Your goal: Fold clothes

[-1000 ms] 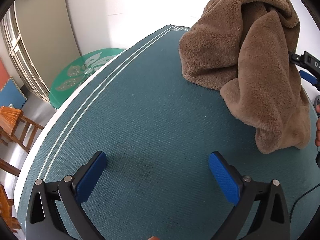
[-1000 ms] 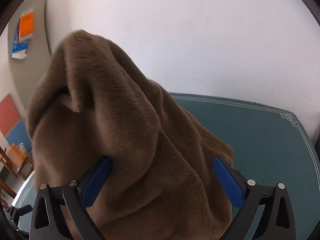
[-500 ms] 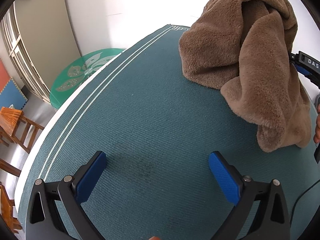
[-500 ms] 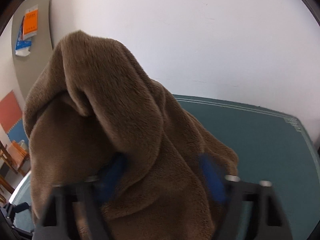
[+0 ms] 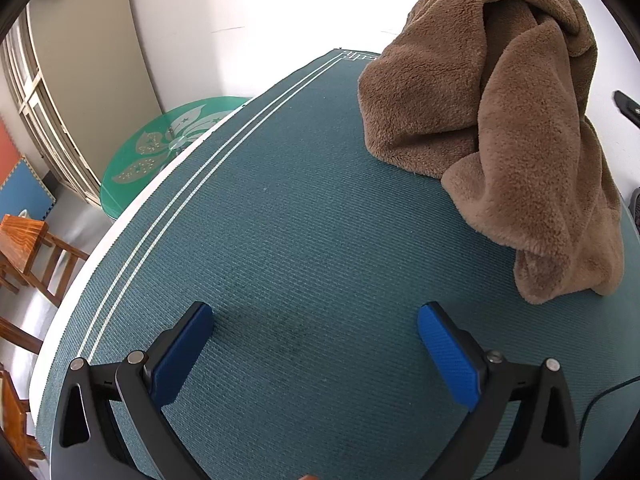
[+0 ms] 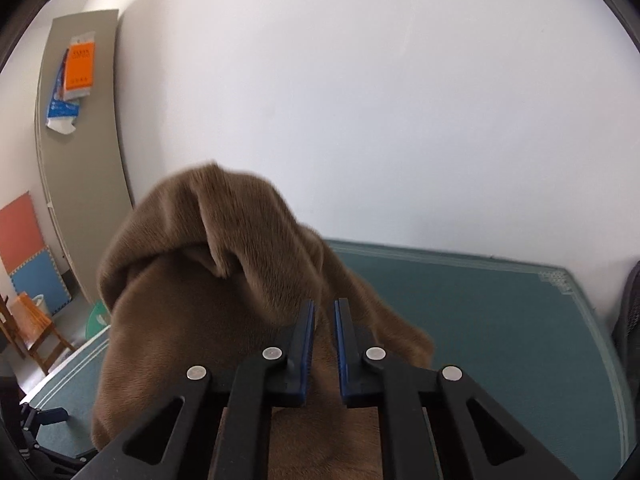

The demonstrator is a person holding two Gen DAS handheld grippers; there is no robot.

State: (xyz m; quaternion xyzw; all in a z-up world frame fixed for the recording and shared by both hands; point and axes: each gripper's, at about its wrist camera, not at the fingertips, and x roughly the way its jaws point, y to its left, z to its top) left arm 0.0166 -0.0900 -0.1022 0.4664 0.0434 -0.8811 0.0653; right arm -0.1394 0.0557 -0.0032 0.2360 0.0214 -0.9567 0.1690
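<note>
Left gripper (image 5: 316,354) hangs over the near part of a teal mat (image 5: 280,220), blue pads wide apart, holding nothing. Far right on the mat, a fluffy brown garment (image 5: 500,132) is heaped. Right gripper (image 6: 324,316), jaws nearly together; whether they pinch the garment cannot be told.

Right hand-held gripper (image 6: 322,320) newly closed

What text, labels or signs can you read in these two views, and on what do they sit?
Orange packet hanging on the grey panel: dark print, too blurred to read.
Blue-and-white packet below it: print too small to read.
Round green glass table: a white flower emblem, no words.
Fluffy brown garment and teal mat: no text.
</note>
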